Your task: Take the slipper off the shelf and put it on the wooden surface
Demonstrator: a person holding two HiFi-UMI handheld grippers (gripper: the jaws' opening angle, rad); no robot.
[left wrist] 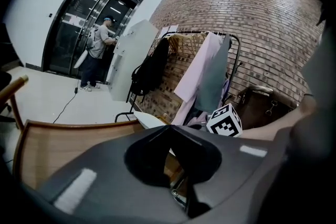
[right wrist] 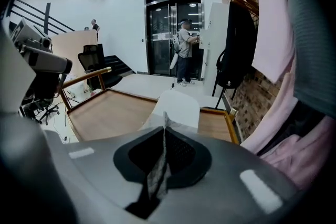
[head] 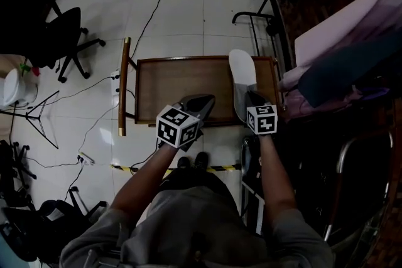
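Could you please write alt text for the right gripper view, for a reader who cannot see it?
The right claw is shut on the near end of a white slipper, which reaches out over the right part of a rimmed wooden surface. Beyond, a person stands at glass doors.

A black office chair [head: 59, 34] stands on the white tiled floor [head: 188, 16] at the far left, with a tripod [head: 39, 111] nearer and a cable [head: 154, 9] running across the tiles. On the right, a pink garment [left wrist: 197, 78] and a black jacket [left wrist: 149, 71] hang before a brick wall [left wrist: 252, 23]. Far off, a person [left wrist: 98, 52] stands at glass doors [left wrist: 73, 29].
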